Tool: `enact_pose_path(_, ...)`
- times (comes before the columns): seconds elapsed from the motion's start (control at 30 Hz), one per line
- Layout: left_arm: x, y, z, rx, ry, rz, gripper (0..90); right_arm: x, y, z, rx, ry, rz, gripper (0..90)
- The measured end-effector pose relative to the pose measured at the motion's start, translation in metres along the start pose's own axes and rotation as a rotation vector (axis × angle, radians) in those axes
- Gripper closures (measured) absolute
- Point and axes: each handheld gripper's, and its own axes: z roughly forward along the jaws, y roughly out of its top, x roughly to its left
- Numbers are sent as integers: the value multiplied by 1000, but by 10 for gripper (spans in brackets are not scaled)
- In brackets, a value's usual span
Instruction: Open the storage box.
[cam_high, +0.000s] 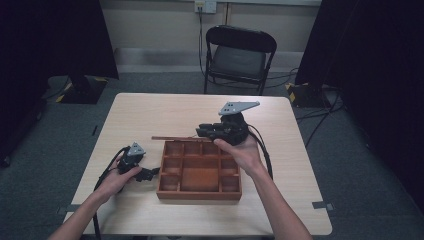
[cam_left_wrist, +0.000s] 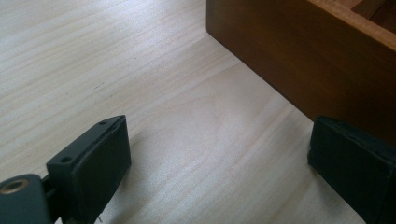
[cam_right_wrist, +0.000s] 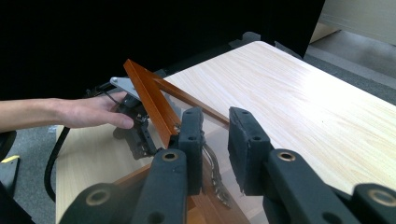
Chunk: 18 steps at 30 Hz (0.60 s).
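A brown wooden box (cam_high: 199, 194) with several compartments stands open on the light table (cam_high: 150, 110). Its thin framed lid (cam_high: 175, 138) is raised at the box's far edge; in the right gripper view the lid (cam_right_wrist: 147, 91) tilts up and its frame runs between the jaws. My right gripper (cam_high: 201, 132) (cam_right_wrist: 215, 122) is shut on that lid frame, jaws a narrow gap apart. My left gripper (cam_high: 150, 173) (cam_left_wrist: 215, 168) rests on the table by the box's left wall (cam_left_wrist: 299, 60), open with nothing between its fingers. It also lies under the person's hand (cam_right_wrist: 88, 112).
A black folding chair (cam_high: 240, 55) stands beyond the far table edge. Dark curtains hang left and right, with cables on the floor at the right. A small metal chain or latch (cam_right_wrist: 214, 170) hangs below the lid near the right jaws.
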Motion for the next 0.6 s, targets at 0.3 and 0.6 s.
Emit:
enact_pose_path(0.3, 0, 0, 0, 1, 0, 3, 52, -2, 4, 1, 11, -5, 10, 747)
enact_pose_path(0.6, 0, 0, 0, 1, 0, 3, 52, -5, 8, 2, 13, -10, 16, 742)
